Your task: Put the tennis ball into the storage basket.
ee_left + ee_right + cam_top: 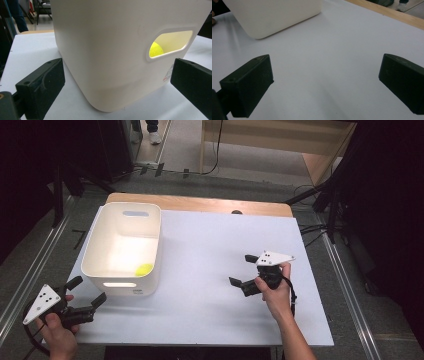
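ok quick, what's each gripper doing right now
Left gripper: open, holding nothing, facing the white bin.
Right gripper: open, holding nothing, over the table.

1. A white bin [121, 249] stood at the left of the bench [210, 270], with a yellow ball [145, 268] lying inside it.
2. The left claw [90, 291] was held open just beside the bin.
3. The right claw [241, 270] was held open, well apart from the bin.

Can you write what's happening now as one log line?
left gripper: open, by bin | right gripper: open, empty | ball: in bin
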